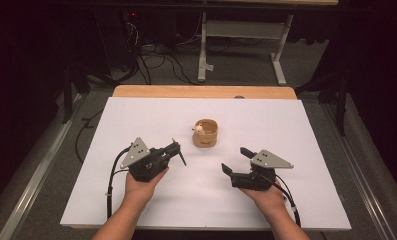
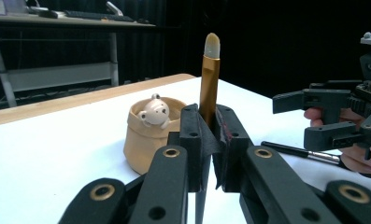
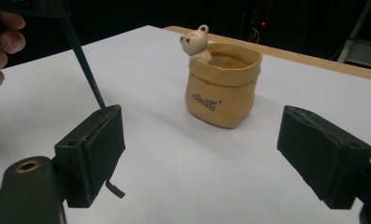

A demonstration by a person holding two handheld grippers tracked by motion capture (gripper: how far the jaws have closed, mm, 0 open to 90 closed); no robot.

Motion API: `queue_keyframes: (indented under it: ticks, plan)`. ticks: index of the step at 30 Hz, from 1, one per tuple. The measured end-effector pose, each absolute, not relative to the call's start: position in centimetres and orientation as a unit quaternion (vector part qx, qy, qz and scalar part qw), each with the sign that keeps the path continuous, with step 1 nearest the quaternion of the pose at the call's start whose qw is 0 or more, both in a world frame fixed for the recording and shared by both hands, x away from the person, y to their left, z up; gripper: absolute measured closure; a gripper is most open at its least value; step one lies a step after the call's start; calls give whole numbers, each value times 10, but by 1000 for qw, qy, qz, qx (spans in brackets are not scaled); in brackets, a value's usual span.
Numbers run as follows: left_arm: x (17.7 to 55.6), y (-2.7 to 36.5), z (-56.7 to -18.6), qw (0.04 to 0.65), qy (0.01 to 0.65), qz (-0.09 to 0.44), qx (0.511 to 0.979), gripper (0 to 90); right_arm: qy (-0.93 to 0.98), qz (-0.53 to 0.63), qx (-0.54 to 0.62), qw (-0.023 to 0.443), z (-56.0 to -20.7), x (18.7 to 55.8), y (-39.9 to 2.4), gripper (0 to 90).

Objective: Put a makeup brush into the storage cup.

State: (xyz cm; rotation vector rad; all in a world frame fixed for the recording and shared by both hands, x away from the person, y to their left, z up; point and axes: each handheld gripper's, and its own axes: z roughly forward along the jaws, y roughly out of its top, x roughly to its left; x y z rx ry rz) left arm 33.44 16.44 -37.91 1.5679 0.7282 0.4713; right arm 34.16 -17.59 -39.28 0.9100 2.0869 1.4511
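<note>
Two grippers rest low over the white counter (image 1: 151, 115), one in each hand. The left gripper (image 1: 173, 150) has its fingers (image 2: 192, 140) pressed tight on a makeup brush (image 2: 209, 79), gold in the handle, with its pale tip standing up in the left gripper view and its dark tail slanting down toward the counter. The right gripper (image 1: 235, 160) holds nothing; its fingers (image 3: 96, 149) stand spread wide. A small tan pot (image 1: 205, 133) with a little bear figure (image 1: 199, 129) on its rim sits at about twelve o'clock from both grippers, near them and untouched.
</note>
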Motion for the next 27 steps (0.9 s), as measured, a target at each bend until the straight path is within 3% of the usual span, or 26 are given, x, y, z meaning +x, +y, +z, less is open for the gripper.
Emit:
queue_keyframes:
  ticks: [6,13,27]
  plan:
    - [335,167,-379,624,320,208,682,830,761,508,329,235,-392,344,-189,128]
    - [335,165,-379,621,319,210,684,830,757,505,337,241,-395,342,-197,23]
    - [337,163,-377,623,322,210,681,830,763,504,325,240,-401,334,-198,9]
